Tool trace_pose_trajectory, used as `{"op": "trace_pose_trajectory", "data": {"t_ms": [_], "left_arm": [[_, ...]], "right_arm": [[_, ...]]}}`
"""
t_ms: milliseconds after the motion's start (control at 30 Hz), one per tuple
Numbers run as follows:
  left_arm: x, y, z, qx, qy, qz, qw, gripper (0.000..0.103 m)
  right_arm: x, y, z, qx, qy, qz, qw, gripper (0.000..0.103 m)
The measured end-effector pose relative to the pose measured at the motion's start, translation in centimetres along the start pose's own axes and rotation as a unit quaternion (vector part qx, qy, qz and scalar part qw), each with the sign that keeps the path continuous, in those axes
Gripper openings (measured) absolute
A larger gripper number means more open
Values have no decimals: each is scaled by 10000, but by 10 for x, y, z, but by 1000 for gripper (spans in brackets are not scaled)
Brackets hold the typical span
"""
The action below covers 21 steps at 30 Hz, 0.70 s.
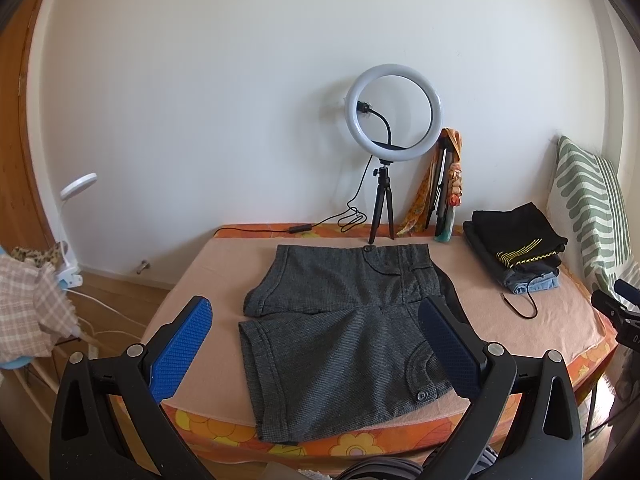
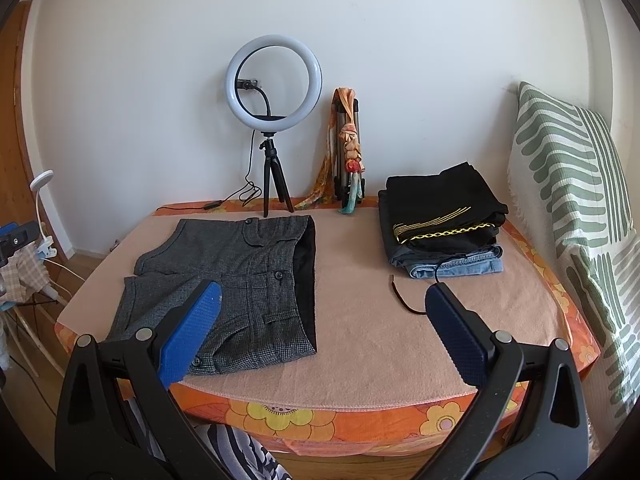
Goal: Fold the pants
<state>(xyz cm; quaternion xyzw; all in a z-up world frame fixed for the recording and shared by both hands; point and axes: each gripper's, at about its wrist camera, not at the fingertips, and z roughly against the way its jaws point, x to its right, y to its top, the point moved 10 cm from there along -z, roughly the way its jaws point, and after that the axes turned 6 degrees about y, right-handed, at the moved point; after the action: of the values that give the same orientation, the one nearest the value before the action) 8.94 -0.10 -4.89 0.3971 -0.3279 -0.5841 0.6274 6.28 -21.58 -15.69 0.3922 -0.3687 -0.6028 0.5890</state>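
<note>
Grey checked shorts [image 1: 340, 320] lie flat on a peach blanket [image 1: 208, 280], waistband to the right, legs to the left. They also show in the right wrist view [image 2: 240, 280], with the black lining at the waist opening. My left gripper [image 1: 316, 308] is open and empty, held above the near edge of the shorts. My right gripper [image 2: 322, 296] is open and empty, held over the blanket [image 2: 380, 320] just right of the waistband. Part of the other gripper shows at the far right of the left wrist view [image 1: 618, 308].
A ring light on a small tripod [image 2: 274, 120] stands at the back with its cable. A folded tripod with a scarf [image 2: 348, 152] leans on the wall. A stack of folded clothes [image 2: 440, 224] and a striped pillow [image 2: 572, 208] sit at the right. A black cord [image 2: 404, 300] lies on the blanket.
</note>
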Motion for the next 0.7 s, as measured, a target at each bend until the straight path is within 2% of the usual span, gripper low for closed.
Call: {"op": "trace_pose_trajectory", "data": {"t_ms": [367, 533, 700], "left_arm": [[-9, -9, -11, -123, 124, -193, 9997, 103], [-21, -27, -30, -549, -156, -43, 9984, 103], [-34, -49, -46, -869, -148, -145, 9960, 102]], "right_arm": [[-5, 0, -8, -58, 73, 210, 9997, 103], [-11, -4, -17, -149, 151, 557, 9982, 103], [-20, -6, -25, -196, 272, 828, 9960, 103]]}}
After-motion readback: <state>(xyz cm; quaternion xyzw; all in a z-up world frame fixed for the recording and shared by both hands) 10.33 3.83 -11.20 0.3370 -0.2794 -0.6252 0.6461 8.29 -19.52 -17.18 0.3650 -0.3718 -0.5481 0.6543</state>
